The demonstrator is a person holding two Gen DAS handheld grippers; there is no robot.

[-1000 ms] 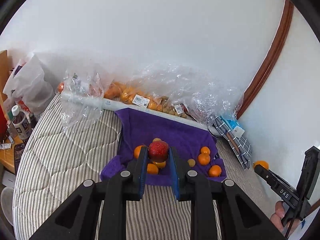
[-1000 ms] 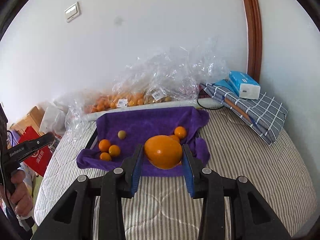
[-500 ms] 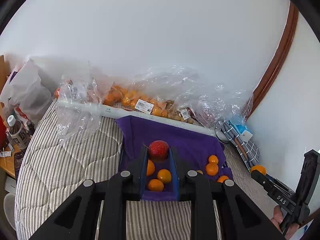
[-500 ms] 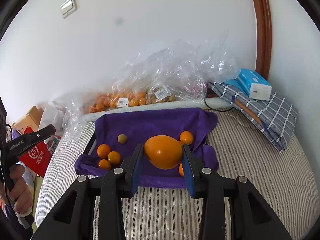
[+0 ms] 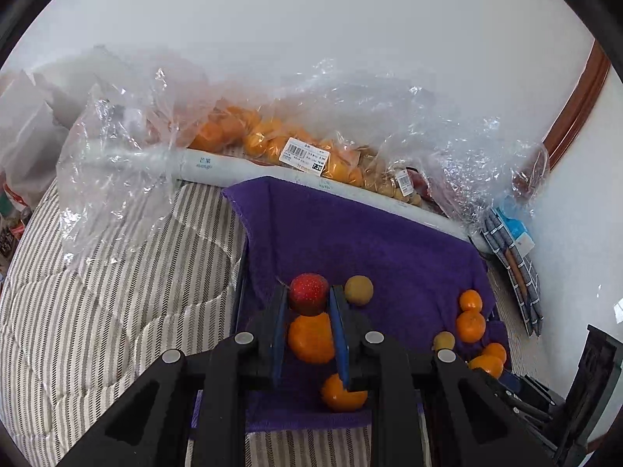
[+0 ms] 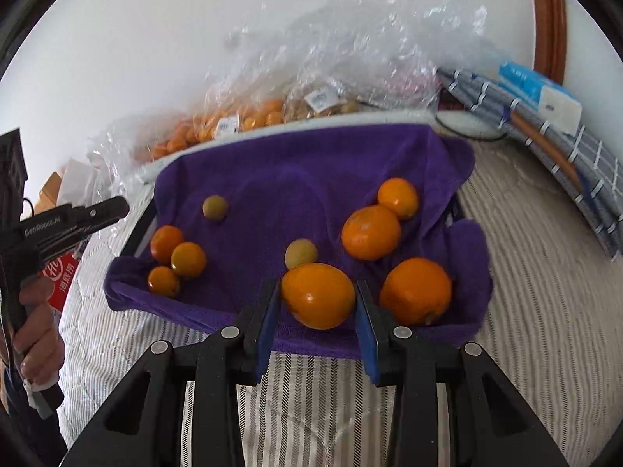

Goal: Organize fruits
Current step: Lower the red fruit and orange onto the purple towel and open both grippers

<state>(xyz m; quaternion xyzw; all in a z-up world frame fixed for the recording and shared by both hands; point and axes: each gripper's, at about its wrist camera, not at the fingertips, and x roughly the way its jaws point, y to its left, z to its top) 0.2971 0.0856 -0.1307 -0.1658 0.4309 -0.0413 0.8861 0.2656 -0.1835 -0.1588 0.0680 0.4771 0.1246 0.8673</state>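
Left gripper (image 5: 308,299) clamped on a red fruit (image 5: 308,294), right gripper (image 6: 317,296) on a mango (image 6: 318,295), both over the purple towel (image 6: 296,171); risk of rolling into neighbouring oranges (image 6: 370,232) if dropped early.

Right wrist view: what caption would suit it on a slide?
Right gripper holds an orange fruit over a purple towel scattered with oranges.

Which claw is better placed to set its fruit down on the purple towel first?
Left, probably. The left claw holds its red fruit well over the purple towel; the right claw's orange fruit hangs at the towel's near edge.
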